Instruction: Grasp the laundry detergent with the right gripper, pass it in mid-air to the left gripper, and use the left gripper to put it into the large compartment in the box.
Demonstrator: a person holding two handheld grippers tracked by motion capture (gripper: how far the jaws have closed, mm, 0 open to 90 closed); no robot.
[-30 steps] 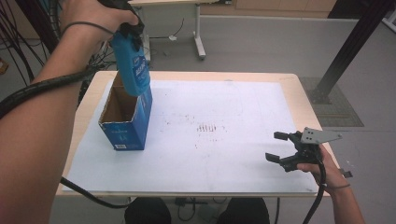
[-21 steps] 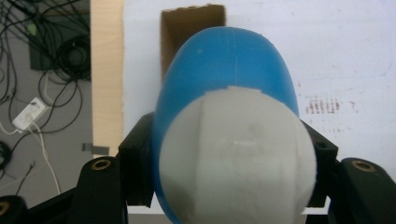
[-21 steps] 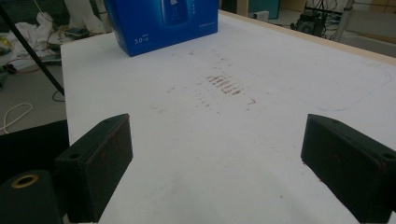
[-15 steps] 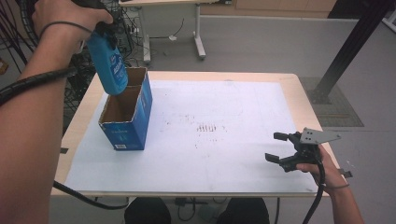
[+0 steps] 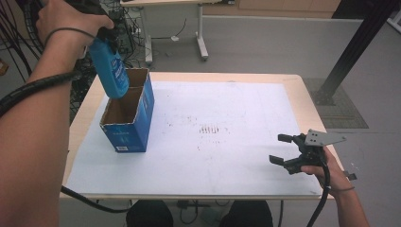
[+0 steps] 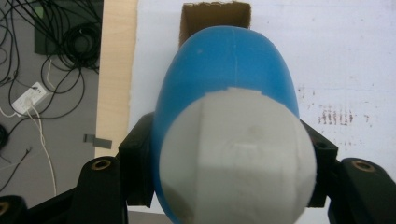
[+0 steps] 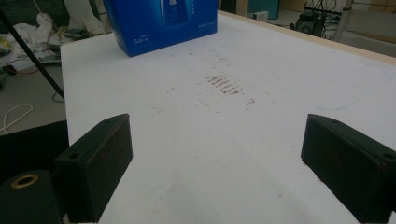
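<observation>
White sheeting covers my tabletop (image 5: 236,156). My left claw (image 5: 101,35) pinches the blue bottle (image 5: 109,71) by its cap end, hanging it base-down above the open blue box (image 5: 130,125) at the left for clearance. My right claw (image 5: 283,149) rests spread near the tabletop's right edge, out of the way.

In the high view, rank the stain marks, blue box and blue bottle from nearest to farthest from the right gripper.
From the right gripper:
1. Stain marks, mid-table on the white sheet.
2. Blue box, left side, open-topped.
3. Blue bottle, above the box, in the left gripper.
</observation>
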